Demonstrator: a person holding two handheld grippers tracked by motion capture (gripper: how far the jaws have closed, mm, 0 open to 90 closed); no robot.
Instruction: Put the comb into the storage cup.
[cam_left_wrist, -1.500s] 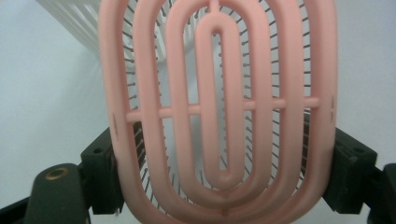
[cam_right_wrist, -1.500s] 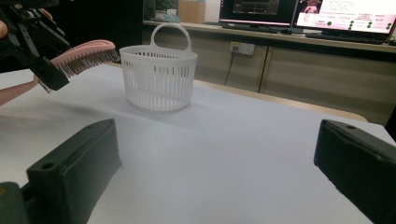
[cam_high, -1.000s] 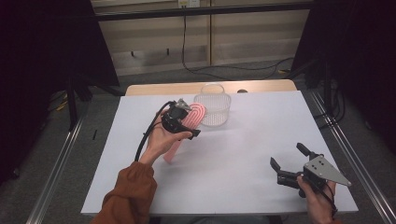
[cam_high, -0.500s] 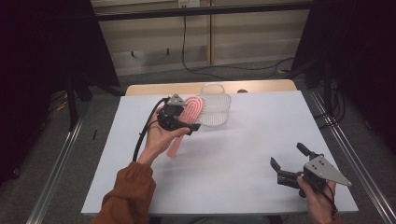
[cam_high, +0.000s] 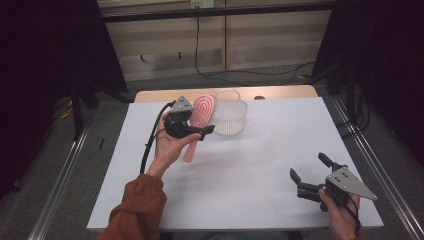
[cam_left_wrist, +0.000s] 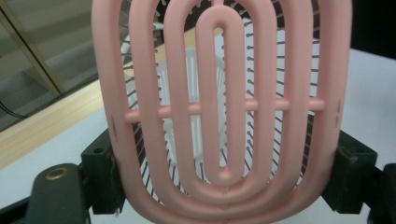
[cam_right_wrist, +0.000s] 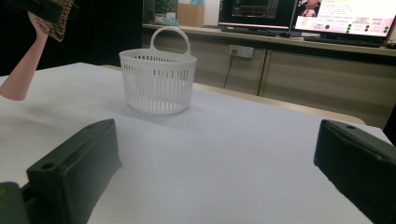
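Pink hairbrush (cam_high: 201, 120), clamped in the left gripper (cam_high: 192, 131) jaws, has edged nearer the white basket (cam_high: 229, 118) than a second ago, held above the white tabletop (cam_high: 260, 165); right gripper (cam_high: 314, 176) rests unmoved, jaws spread; monitors (cam_right_wrist: 306, 16) glow behind.

Open counter (cam_high: 260, 165), one obstacle at the far edge

White basket (cam_high: 229, 116) standing at the back, pink brush (cam_high: 199, 120) raised just beside it; wide bare surface between there and the right claw (cam_high: 312, 174).
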